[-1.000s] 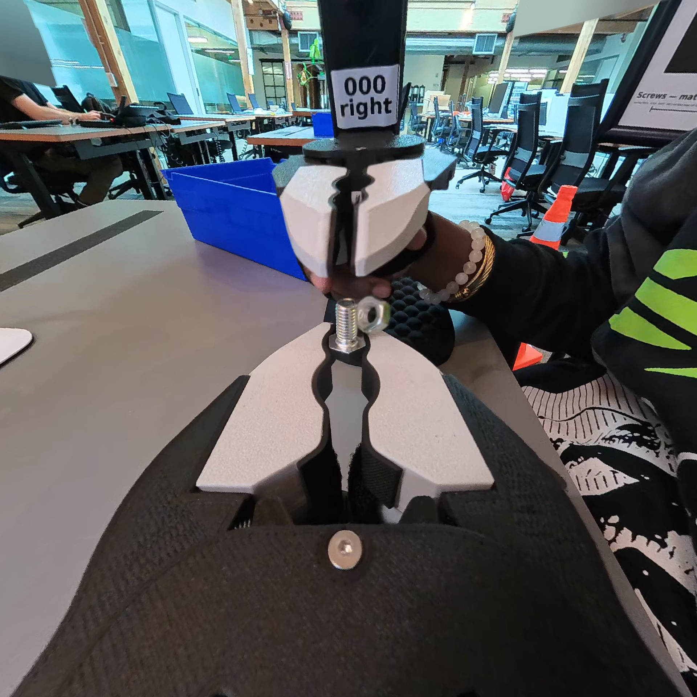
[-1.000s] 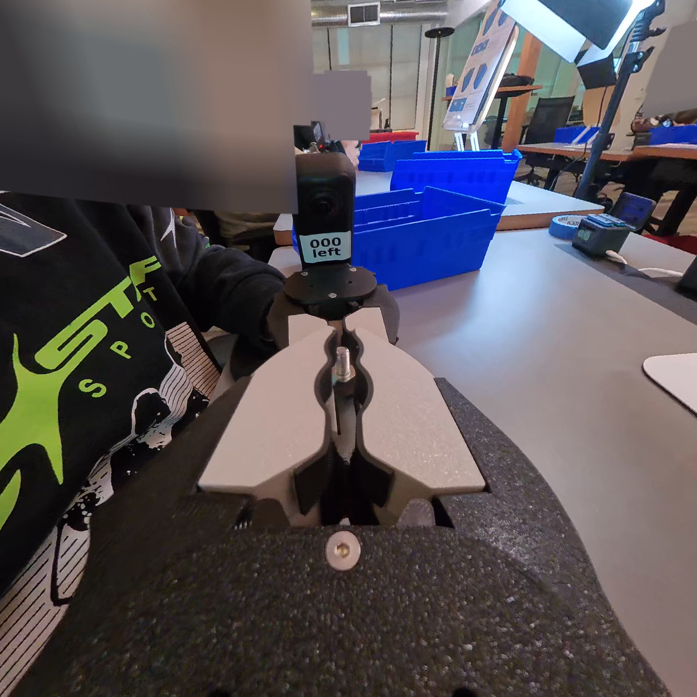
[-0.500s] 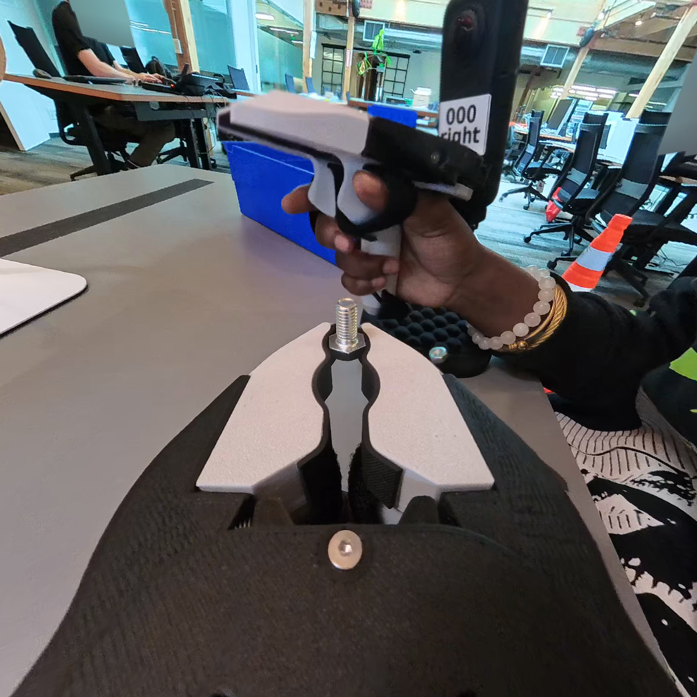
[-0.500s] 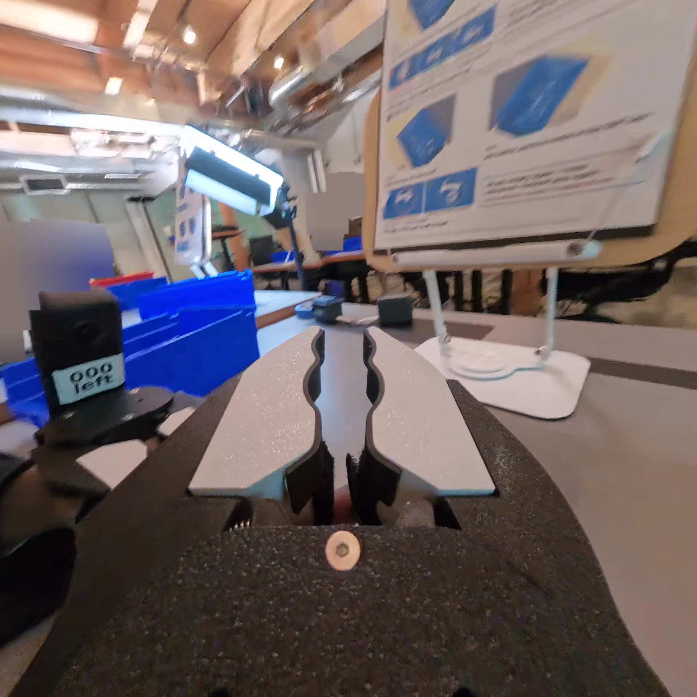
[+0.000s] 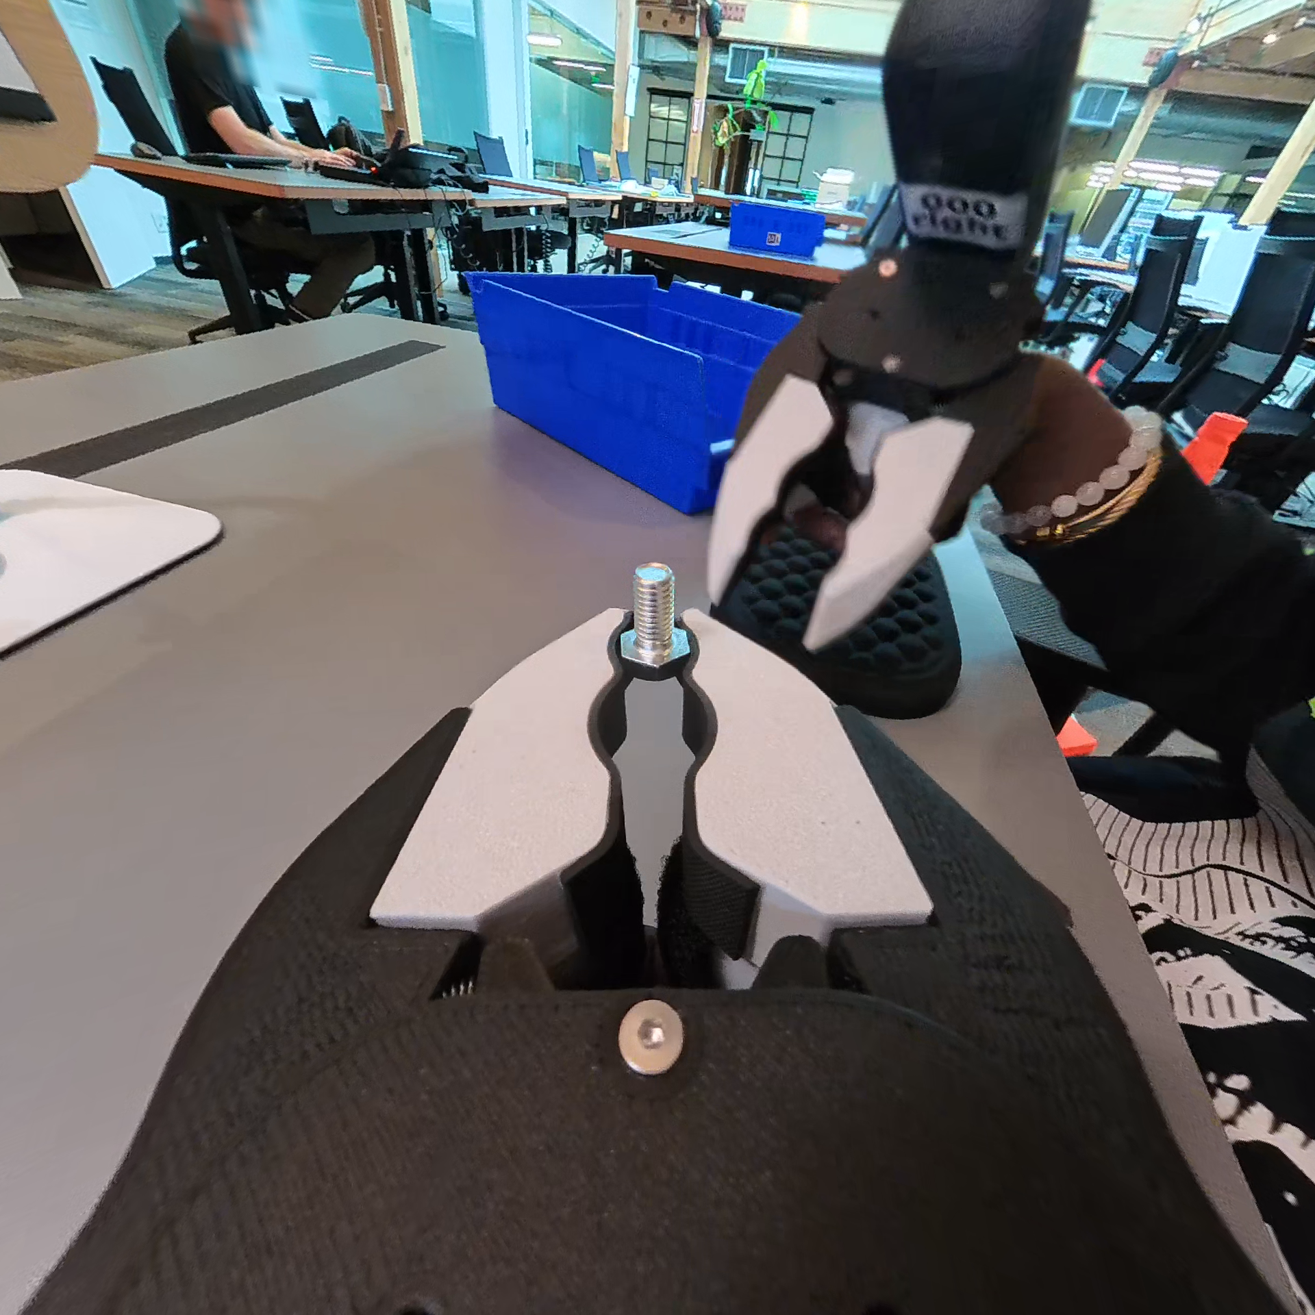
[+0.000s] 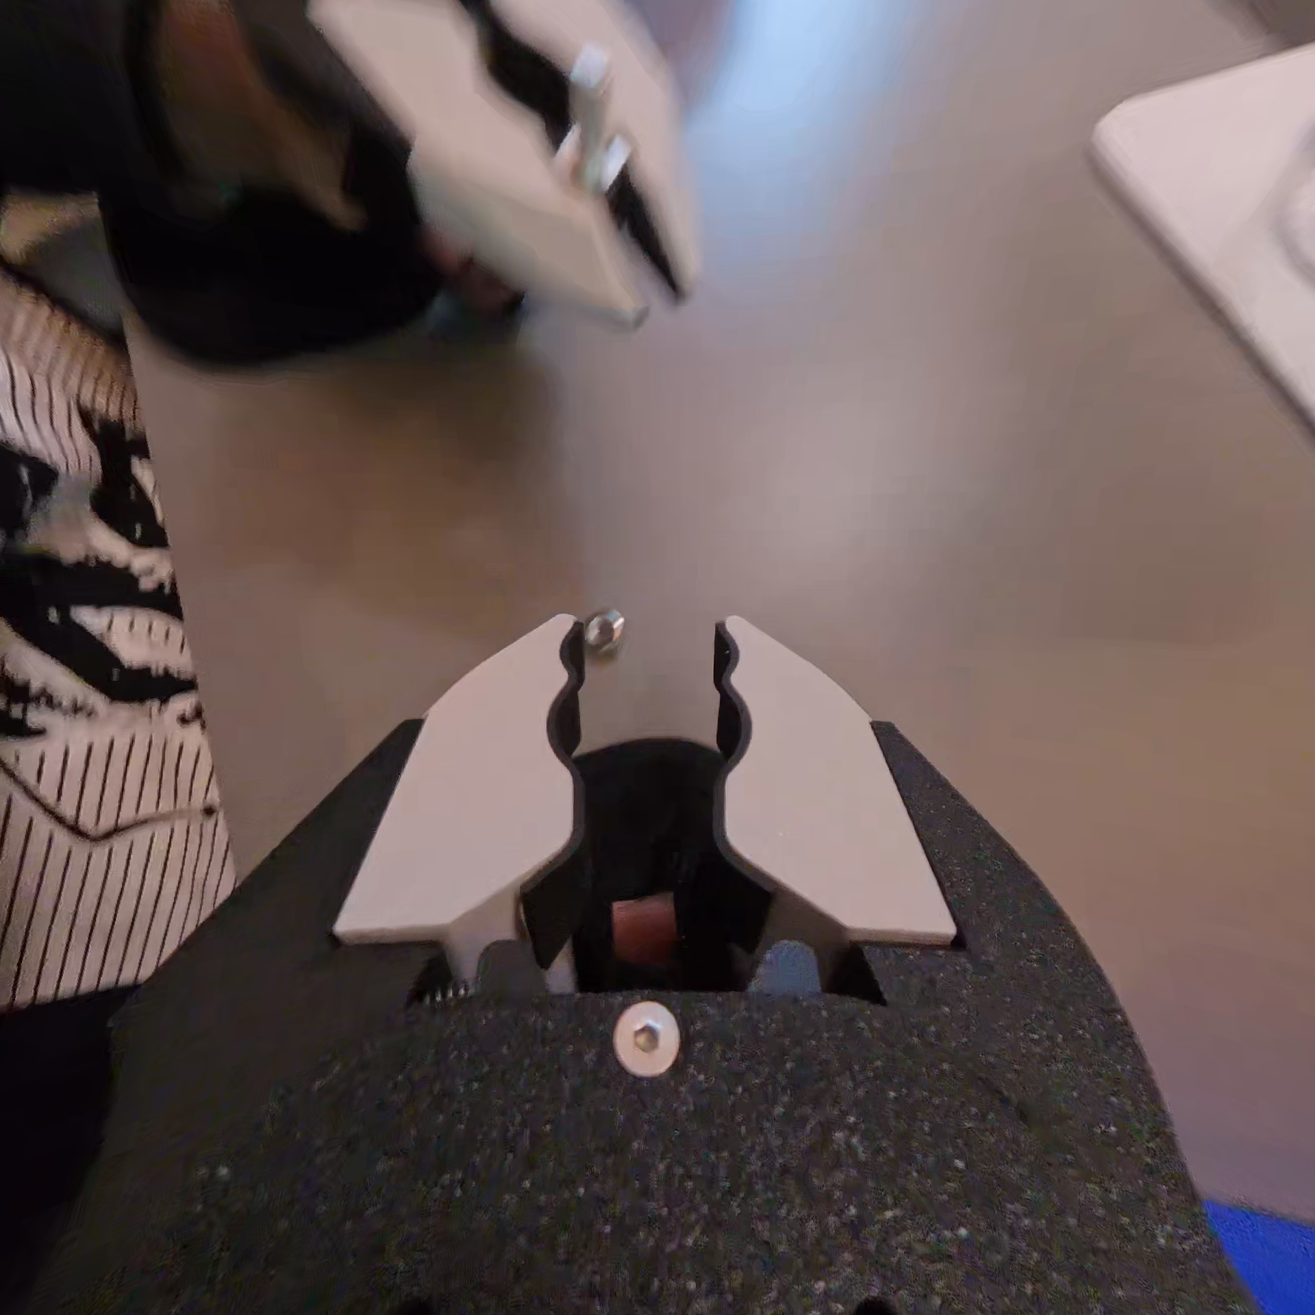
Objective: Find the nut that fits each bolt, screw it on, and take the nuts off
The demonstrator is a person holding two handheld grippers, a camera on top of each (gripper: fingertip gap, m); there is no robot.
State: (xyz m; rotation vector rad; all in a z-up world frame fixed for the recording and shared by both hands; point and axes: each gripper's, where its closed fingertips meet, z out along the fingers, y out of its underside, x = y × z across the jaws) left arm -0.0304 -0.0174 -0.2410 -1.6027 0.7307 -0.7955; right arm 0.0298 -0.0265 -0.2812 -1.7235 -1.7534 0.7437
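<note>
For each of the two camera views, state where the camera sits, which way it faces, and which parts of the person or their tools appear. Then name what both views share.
Left wrist view: mounted behind the left tool, looking level across the grey table toward a blue bin; its fingers clamp the bolt upright; the person's hand shows.
Right wrist view: mounted behind the right tool, tilted down at the table, fingers apart near a small nut; a patterned garment shows.
Shared: each view shows the other tool, the bolt and the table.

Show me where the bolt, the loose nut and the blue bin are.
bolt (image 5: 653, 613): left wrist view, on its threaded shank.
loose nut (image 6: 604, 630): right wrist view, on its top face.
blue bin (image 5: 598, 398): left wrist view, on its side wall.
</note>
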